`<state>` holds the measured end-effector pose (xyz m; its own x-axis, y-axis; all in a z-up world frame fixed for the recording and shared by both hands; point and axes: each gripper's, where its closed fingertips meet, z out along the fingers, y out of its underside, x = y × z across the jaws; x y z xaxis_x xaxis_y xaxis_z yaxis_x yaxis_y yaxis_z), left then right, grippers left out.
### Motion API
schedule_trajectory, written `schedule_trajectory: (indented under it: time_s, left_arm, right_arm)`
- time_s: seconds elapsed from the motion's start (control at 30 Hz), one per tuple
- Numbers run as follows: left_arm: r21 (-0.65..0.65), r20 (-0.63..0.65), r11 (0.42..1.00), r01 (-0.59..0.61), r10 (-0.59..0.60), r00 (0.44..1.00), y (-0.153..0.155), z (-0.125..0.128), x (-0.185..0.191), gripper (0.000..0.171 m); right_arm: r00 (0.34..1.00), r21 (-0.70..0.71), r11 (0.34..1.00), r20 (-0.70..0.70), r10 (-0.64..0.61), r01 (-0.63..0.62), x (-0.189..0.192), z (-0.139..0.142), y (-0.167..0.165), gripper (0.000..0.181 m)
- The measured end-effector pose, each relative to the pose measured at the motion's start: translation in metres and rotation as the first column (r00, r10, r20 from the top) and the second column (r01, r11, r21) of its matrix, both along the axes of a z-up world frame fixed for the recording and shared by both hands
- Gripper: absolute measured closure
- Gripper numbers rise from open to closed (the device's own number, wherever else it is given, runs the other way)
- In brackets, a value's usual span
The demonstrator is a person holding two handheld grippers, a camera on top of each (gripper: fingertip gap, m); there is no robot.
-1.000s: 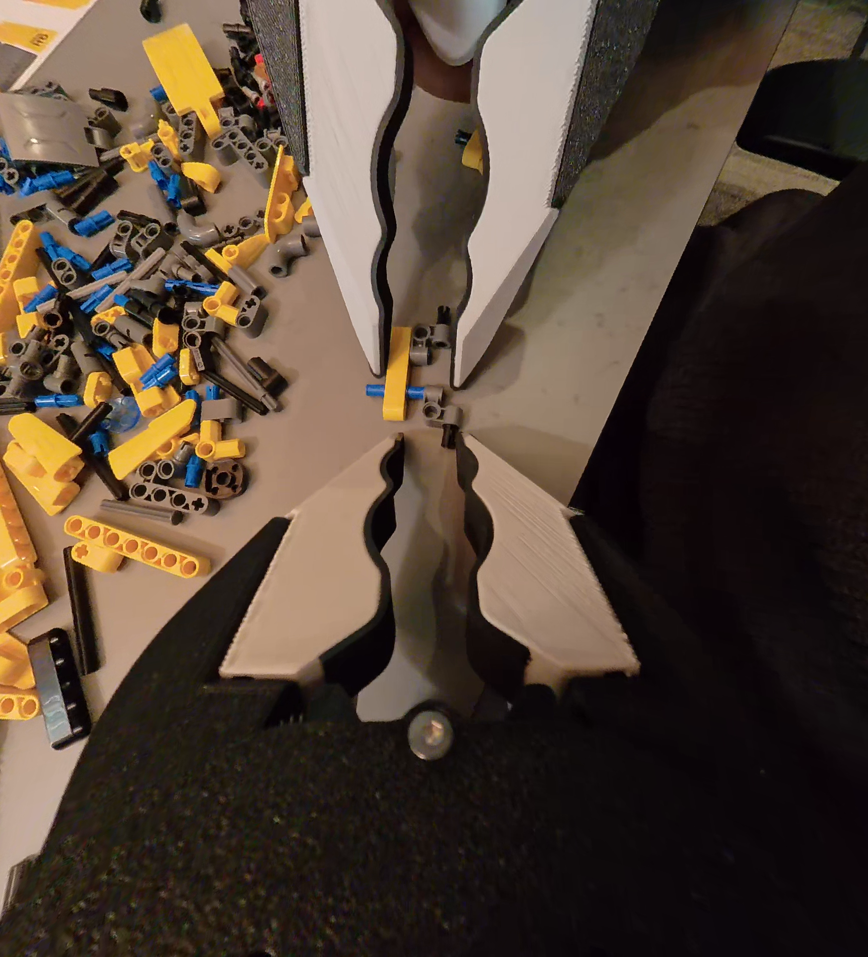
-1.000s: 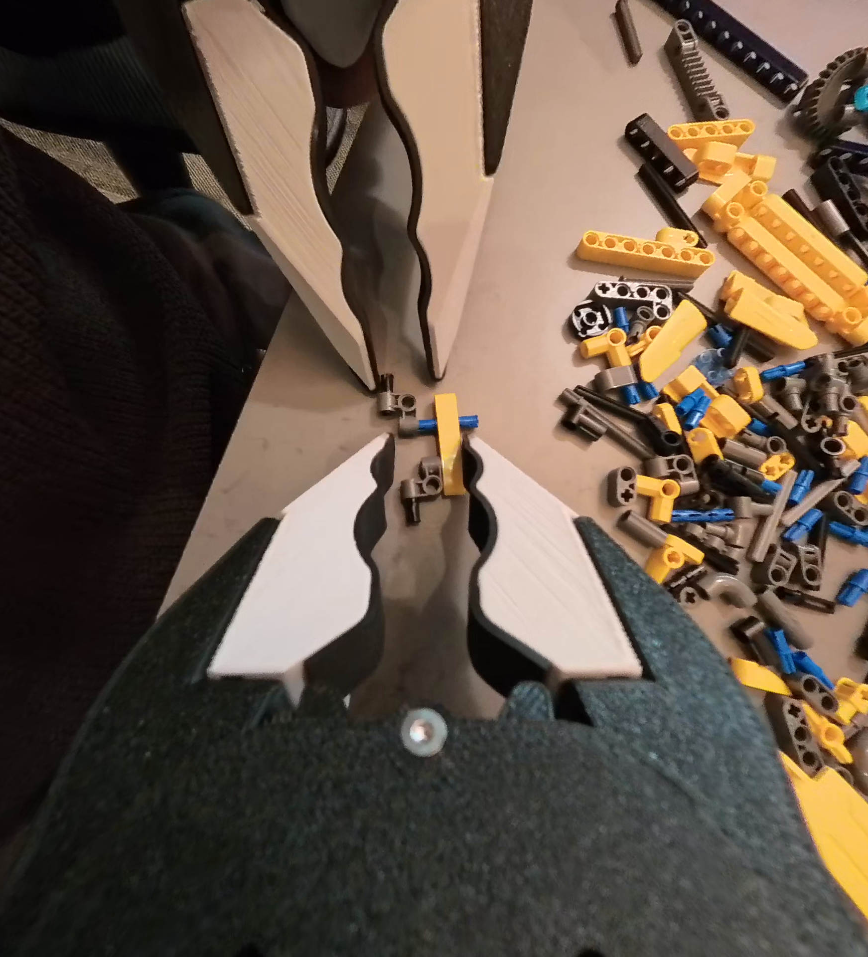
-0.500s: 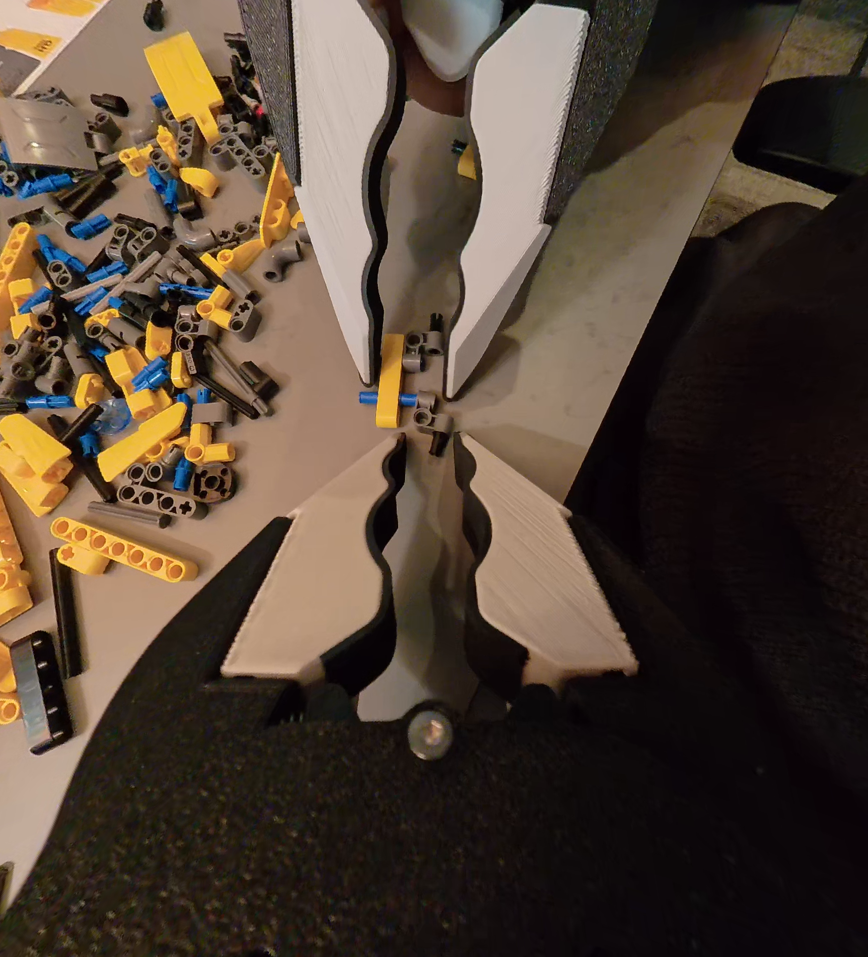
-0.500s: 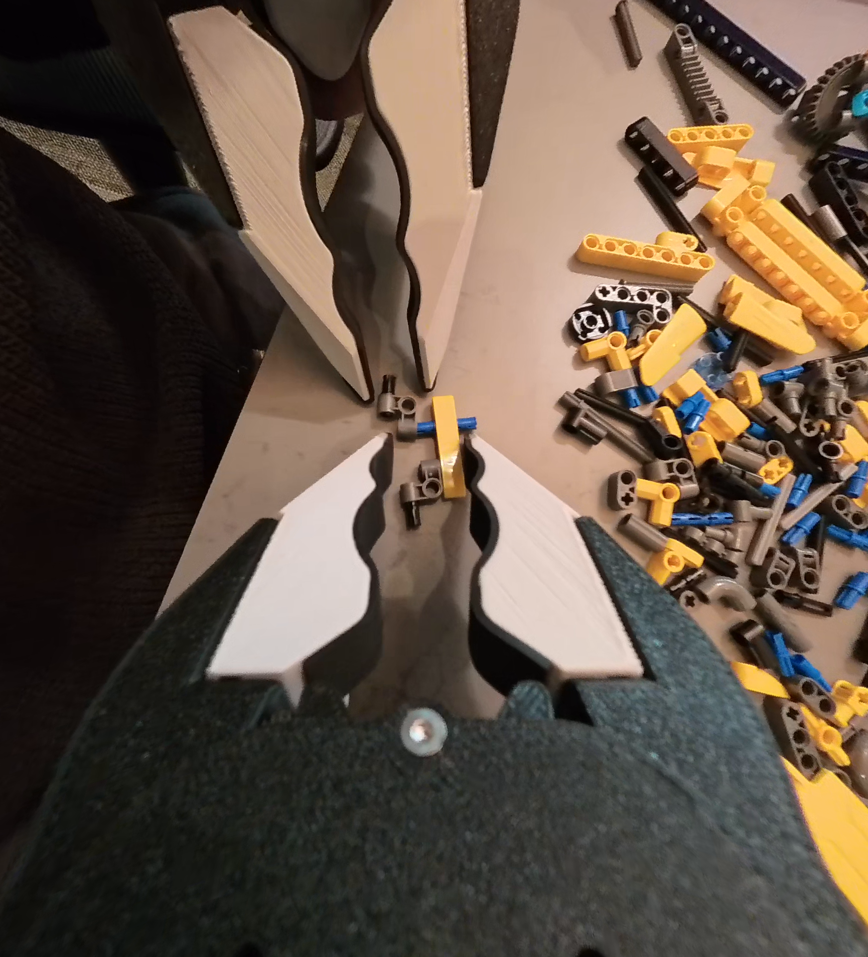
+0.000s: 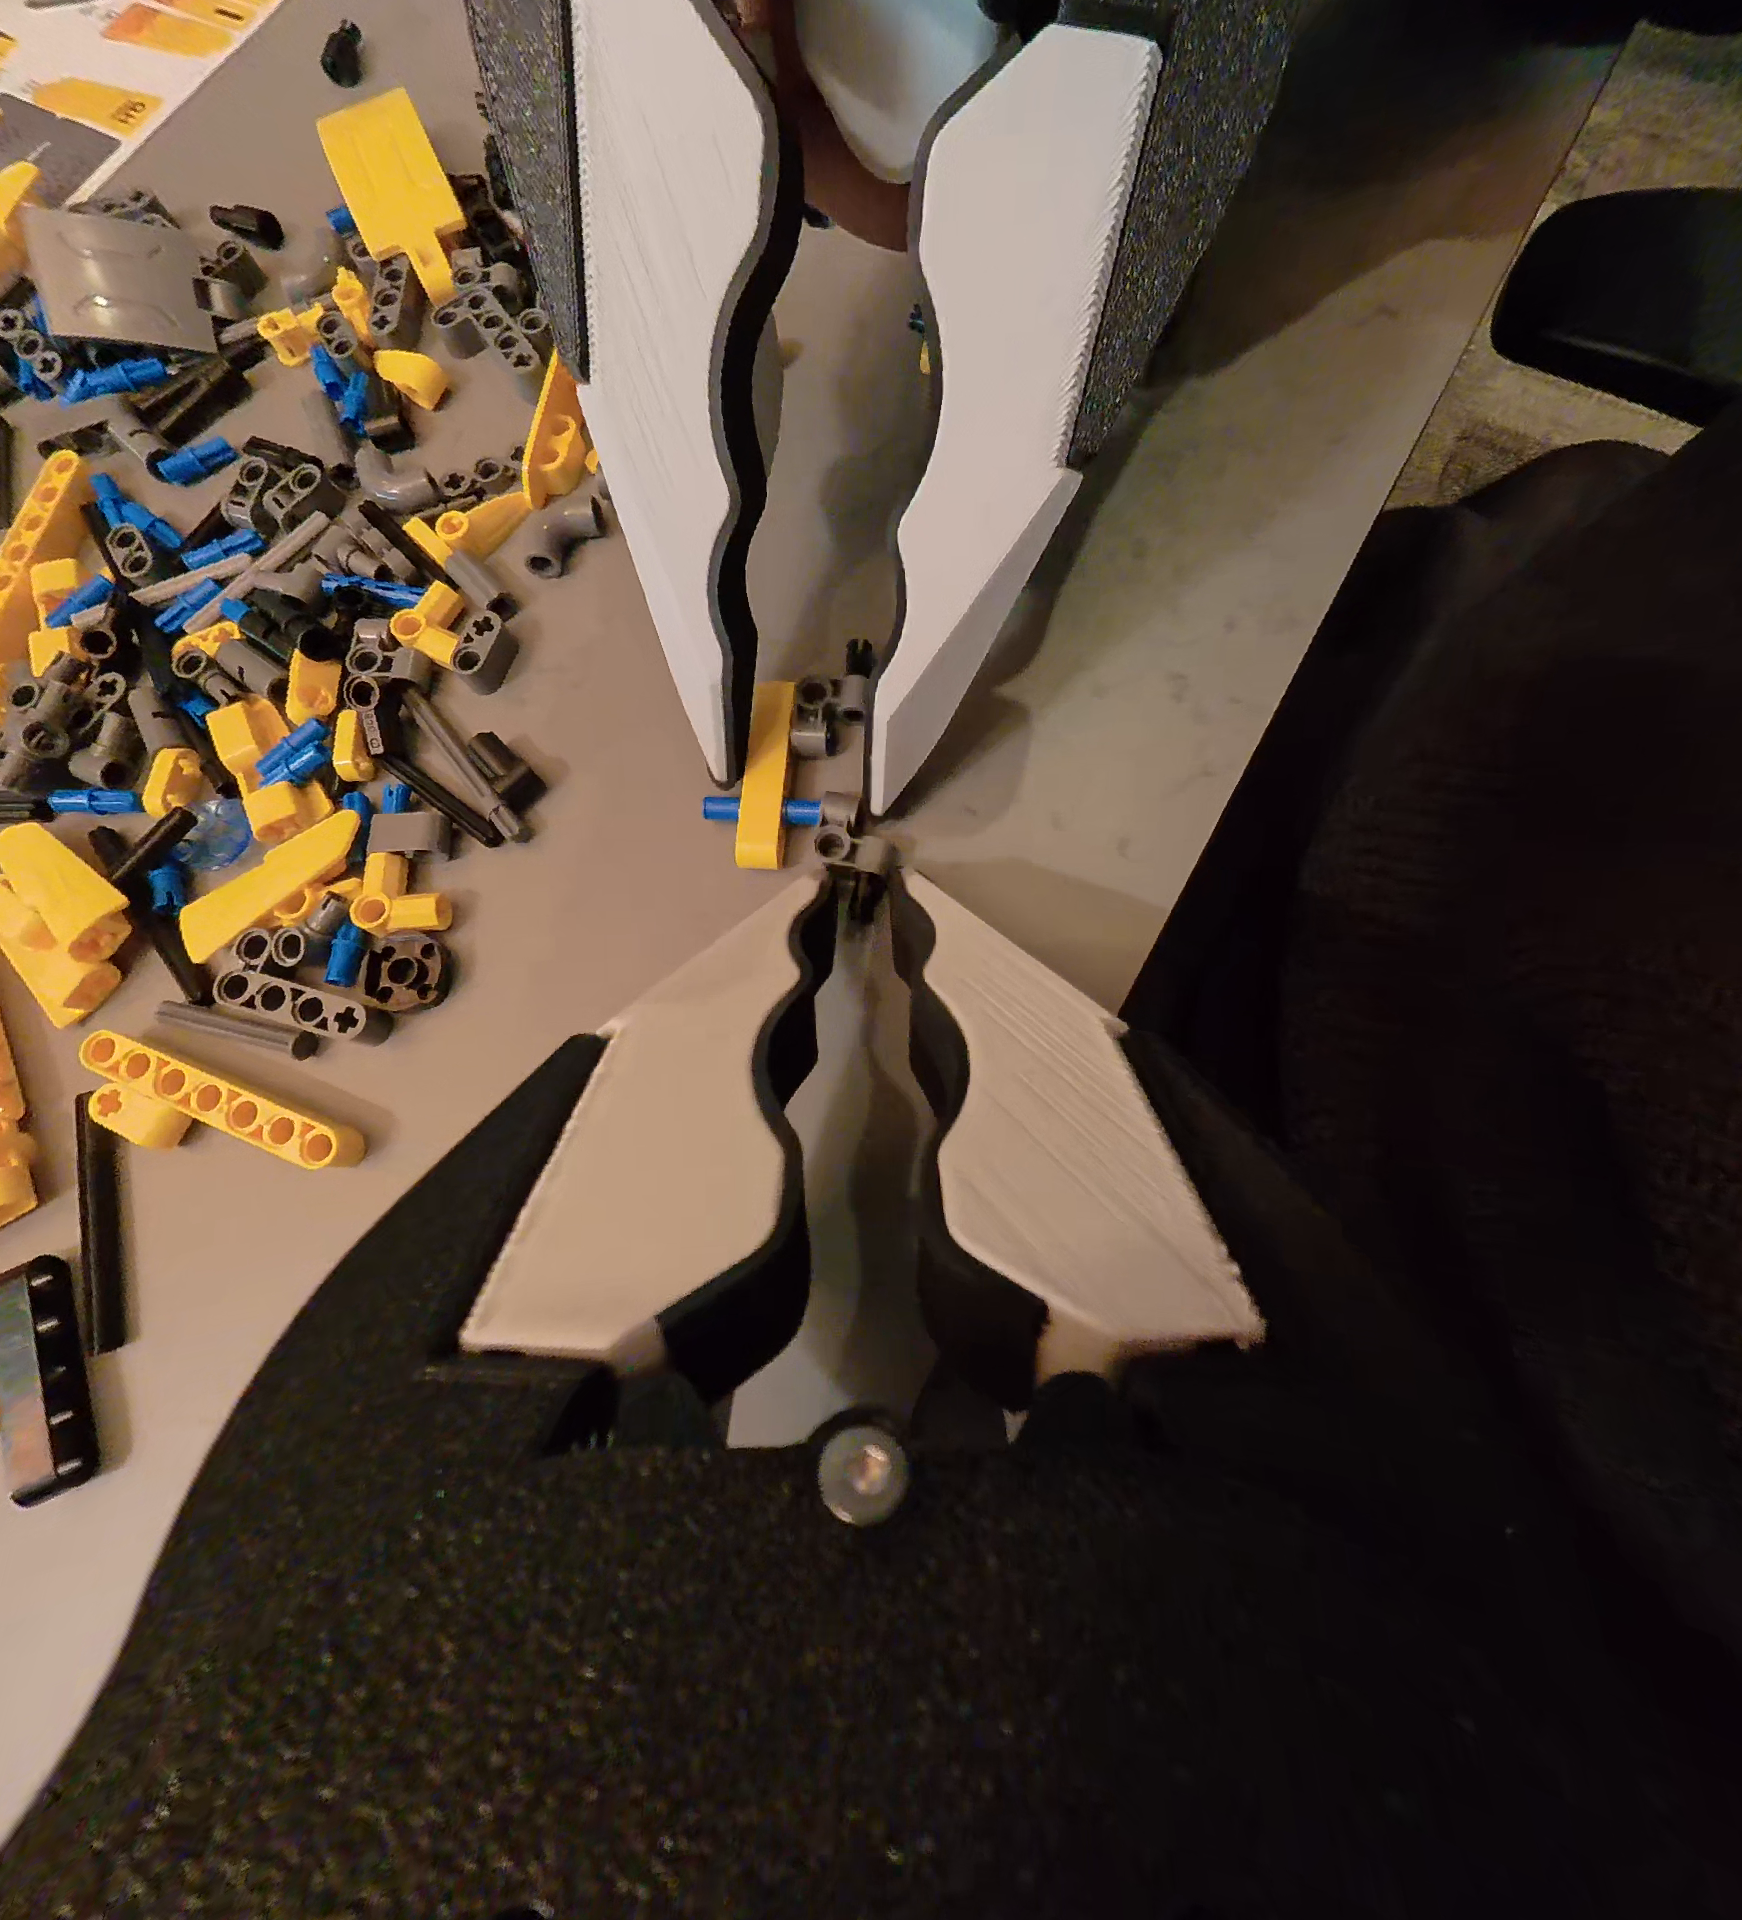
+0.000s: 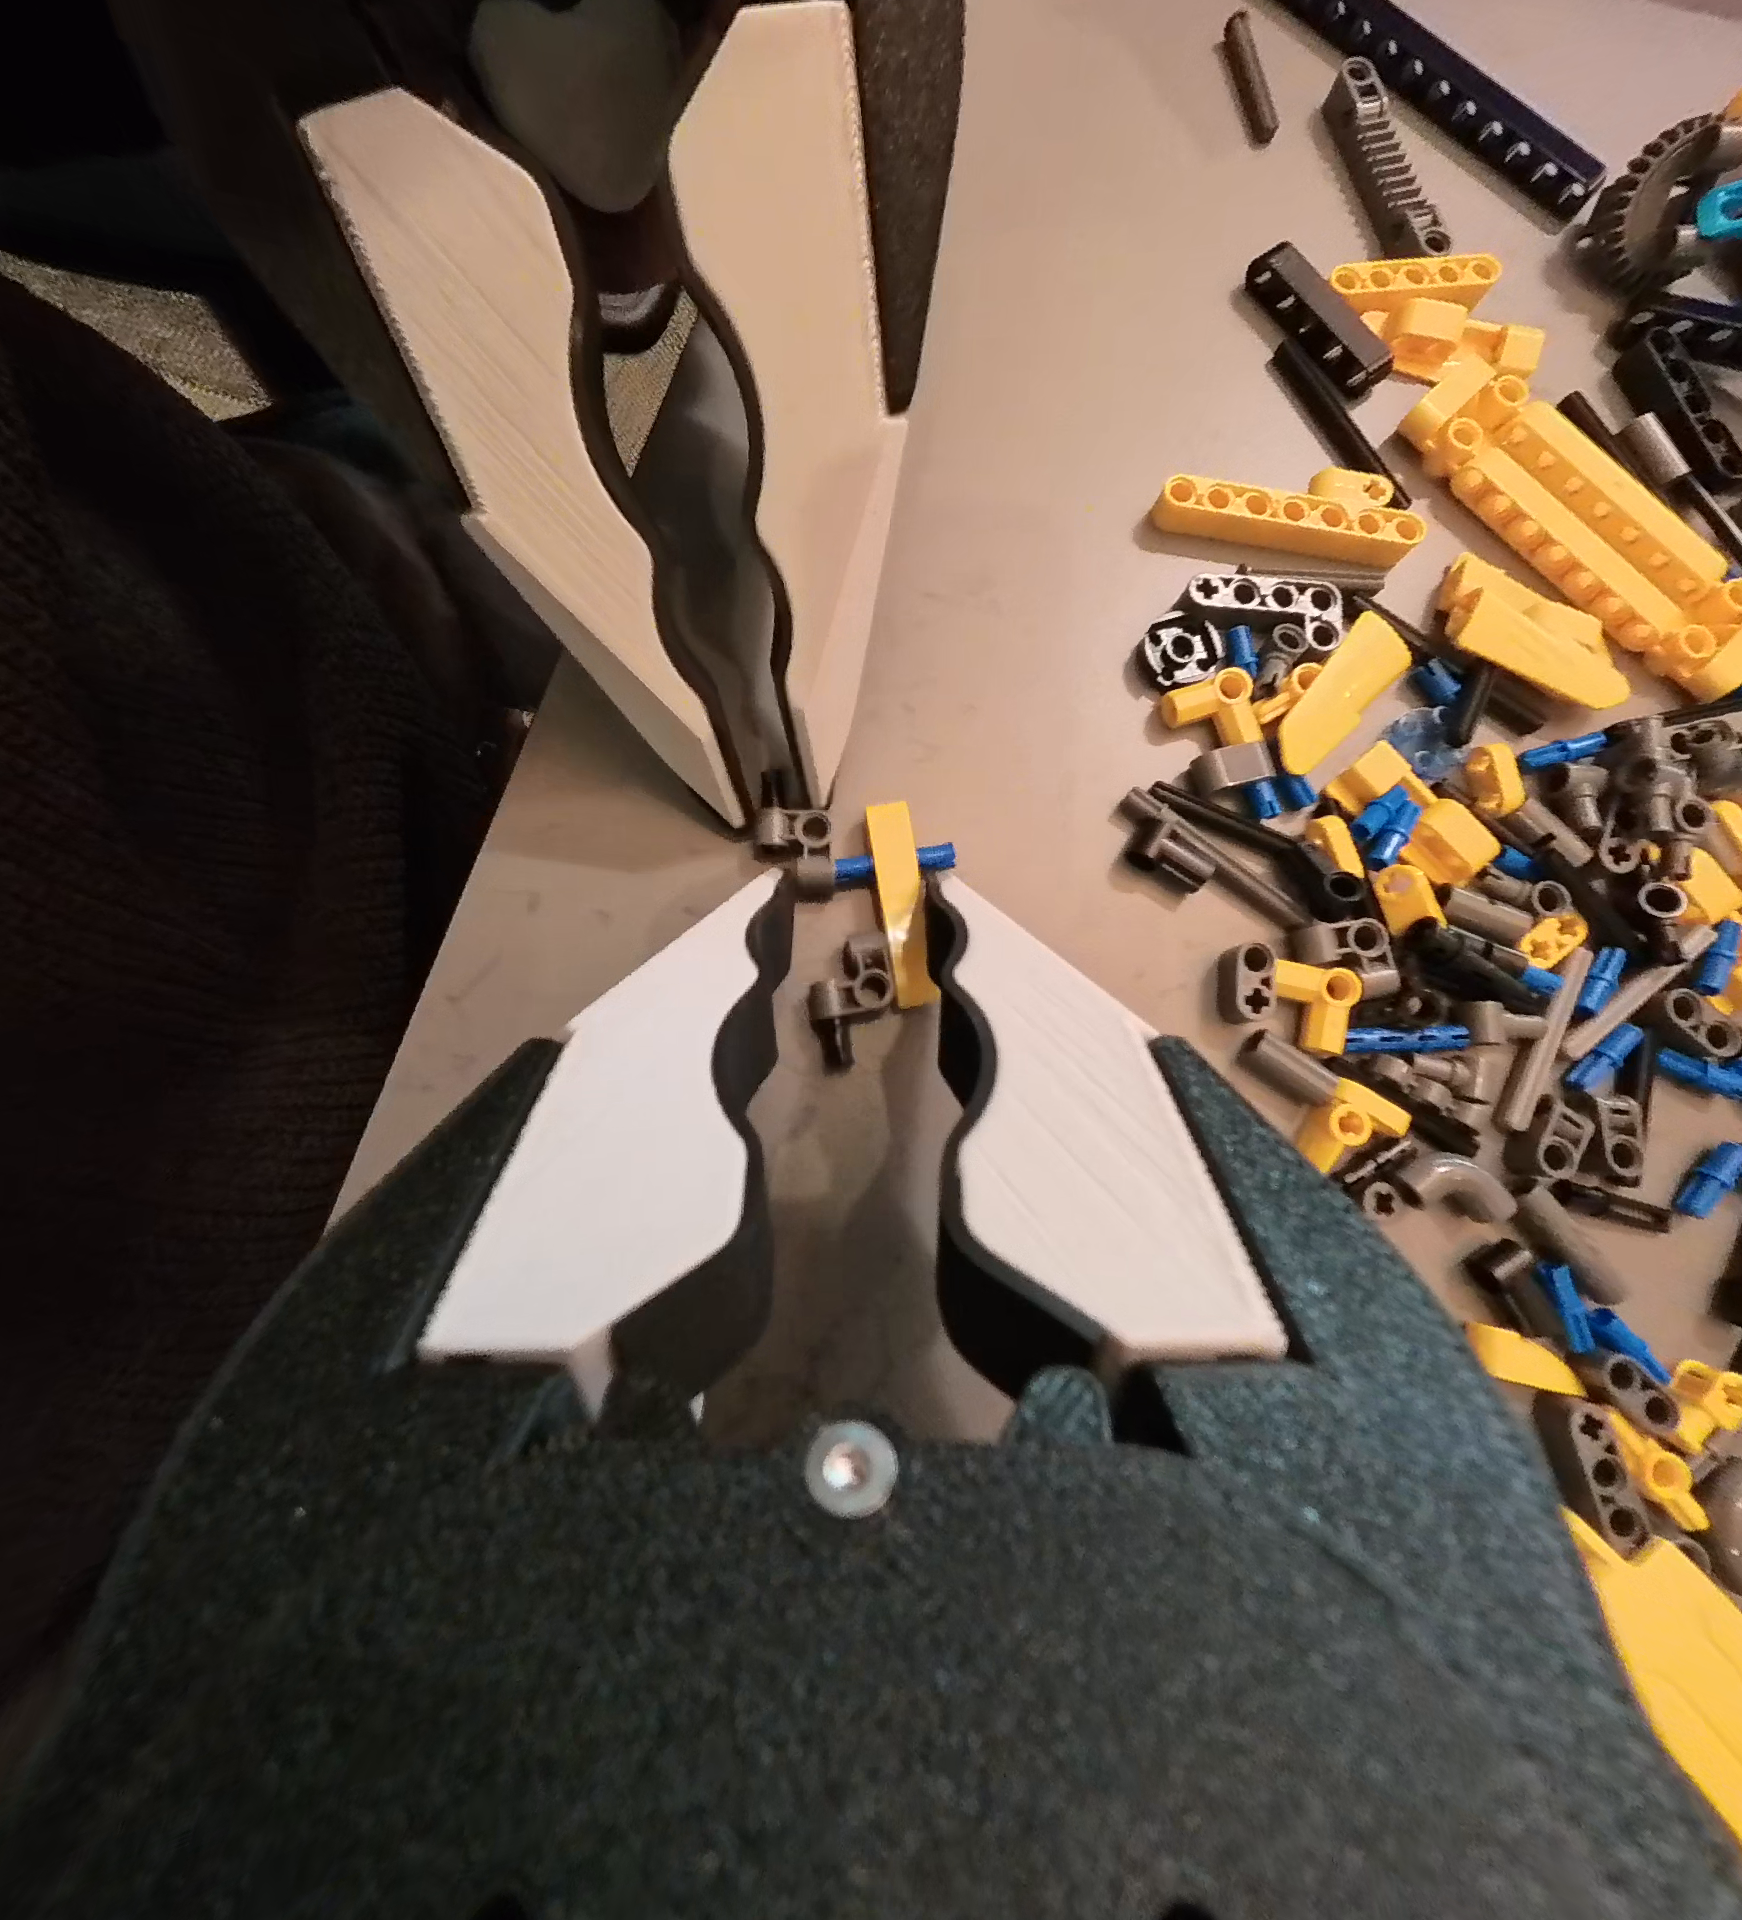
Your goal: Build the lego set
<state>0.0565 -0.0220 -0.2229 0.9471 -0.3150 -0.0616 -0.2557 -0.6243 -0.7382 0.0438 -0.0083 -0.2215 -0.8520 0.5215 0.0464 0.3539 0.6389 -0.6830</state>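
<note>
A small assembly lies on the grey table (image 5: 586, 935) near its edge: a short yellow beam (image 5: 766, 774) on a blue axle (image 5: 719, 809), with grey connectors (image 5: 825, 712) beside it. My left gripper (image 5: 856, 883) is shut on the end grey connector (image 5: 851, 847), which carries a black pin. My right gripper (image 6: 856, 888) is open and straddles the yellow beam (image 6: 893, 904) and two grey connectors (image 6: 854, 987); the beam rests against its right finger. The grippers face each other tip to tip: the right gripper (image 5: 805, 784) shows in the left wrist view, the left gripper (image 6: 779, 800) in the right wrist view.
A pile of yellow, grey, blue and black building pieces (image 5: 223, 675) covers the table beside the grippers; it also shows in the right wrist view (image 6: 1521, 831). Printed sheets (image 5: 15, 83) lie at the far corner. A dark knitted garment (image 5: 1469, 1039) and a black chair (image 5: 1677, 291) lie past the table edge. Less than 4 cm separates the two grippers' tips.
My left gripper has shut its jaws on the end grey connector, which it stood open in front of before. My right gripper stays open around the yellow beam.
</note>
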Motion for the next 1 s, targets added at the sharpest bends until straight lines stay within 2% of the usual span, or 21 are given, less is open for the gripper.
schedule_trajectory:
  time_s: [0.6,0.7,0.8,1.0]
  left_arm:
    - [0.011,0.002,1.0,-0.018,0.018,1.0,-0.002,0.003,0.0,0.162]
    - [0.043,0.037,0.998,-0.037,0.035,0.999,-0.001,0.01,-0.004,0.14]
    - [0.066,0.041,0.996,-0.066,0.064,0.997,0.002,0.013,-0.011,0.137]
    - [0.002,0.014,1.0,-0.026,0.026,1.0,0.006,0.0,-0.011,0.13]
  right_arm:
    - [1.0,0.019,1.0,-0.008,0.003,-0.003,0.001,-0.001,0.001,0.159]
    - [1.0,0.019,1.0,-0.008,0.005,-0.005,0.001,-0.001,0.001,0.159]
    - [1.0,0.02,1.0,-0.009,0.006,-0.006,0.001,-0.001,0.001,0.159]
    - [1.0,0.018,1.0,-0.01,0.009,-0.009,0.001,-0.001,0.001,0.16]
